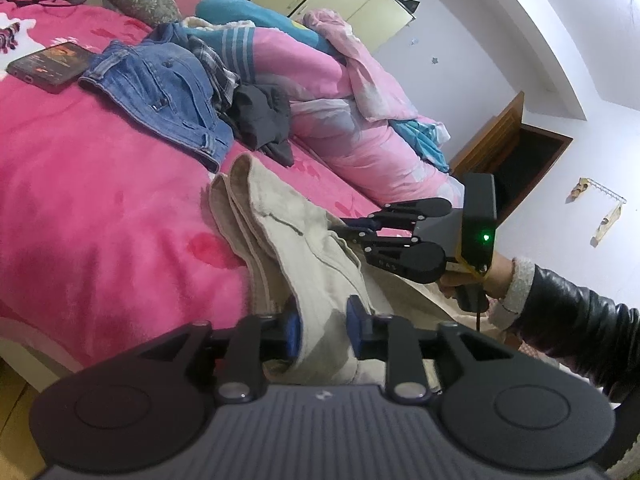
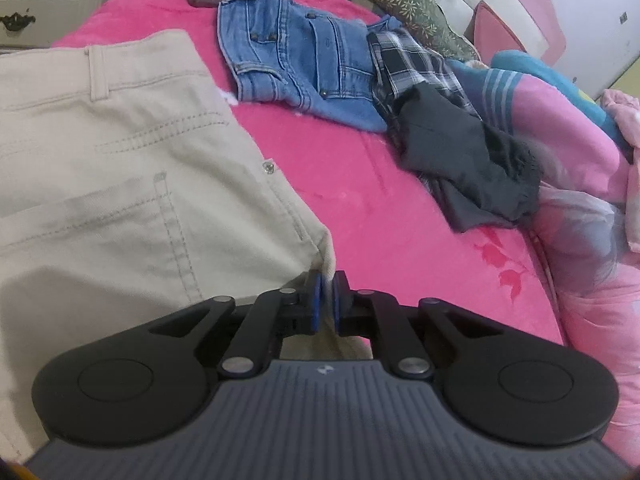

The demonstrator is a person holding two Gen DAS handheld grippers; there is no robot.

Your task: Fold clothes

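Jaws of both grippers pinch beige trousers (image 2: 120, 168) on the bed (image 2: 360, 200).

Even, soft indoor light; shadows faint. Straight lines are bent toward the rims, corners vignetted black. Slight softness throughout; no glare seen.

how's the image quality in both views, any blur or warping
Left wrist view: strong fisheye bending of the wall, dark corner vignette, beige trousers sharp. Right wrist view: the bed's pink cover bows, the grey garment smears slightly at its right edge.
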